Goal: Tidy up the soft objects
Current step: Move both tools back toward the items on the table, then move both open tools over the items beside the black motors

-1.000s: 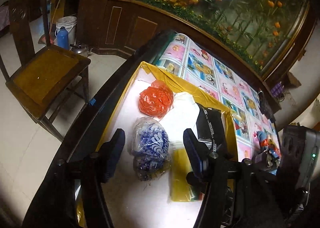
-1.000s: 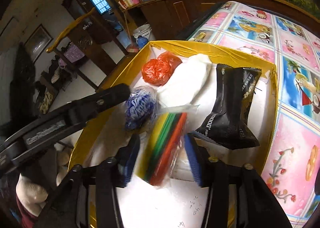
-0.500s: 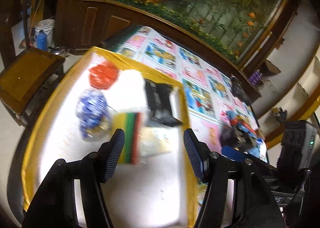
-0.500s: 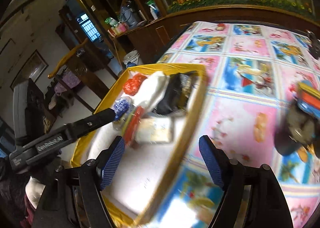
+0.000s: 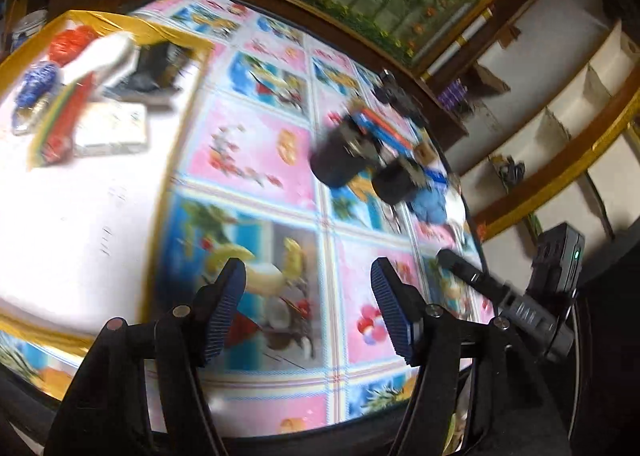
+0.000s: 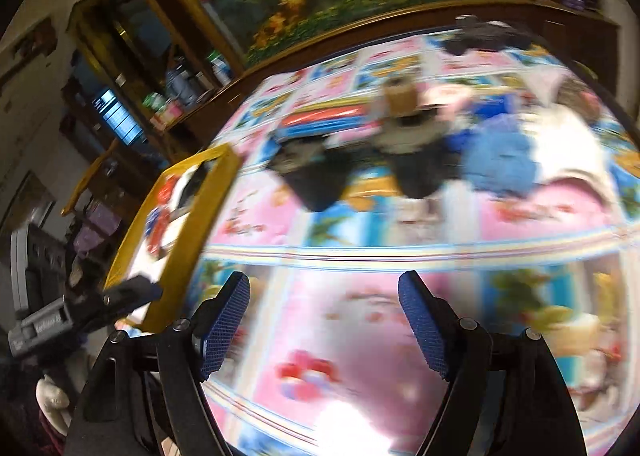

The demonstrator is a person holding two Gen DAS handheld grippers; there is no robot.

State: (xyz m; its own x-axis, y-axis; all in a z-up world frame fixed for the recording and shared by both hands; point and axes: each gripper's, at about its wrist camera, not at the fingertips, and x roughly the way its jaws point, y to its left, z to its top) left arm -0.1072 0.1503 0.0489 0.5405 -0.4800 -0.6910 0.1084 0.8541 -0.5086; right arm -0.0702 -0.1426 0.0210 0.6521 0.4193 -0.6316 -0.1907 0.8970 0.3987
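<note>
left wrist: tilted down over tablecloth (image 5: pixel 248 159) | right wrist: same | shared: yellow-rimmed tray (image 5: pixel 188 103), dark clutter (image 6: pixel 320 175)

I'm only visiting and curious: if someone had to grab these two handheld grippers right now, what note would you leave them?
Left gripper: jaws opening, nothing between them, over the patterned tablecloth.
Right gripper: open, empty, also over the cloth.
Already in the yellow-rimmed tray: orange bag, blue-and-white bag, white bundle, black pouch, striped pack and a pale packet.
Left to sort: the blurred pile on the far side, including a blue cloth and dark items. Nothing there is picked up yet.
</note>
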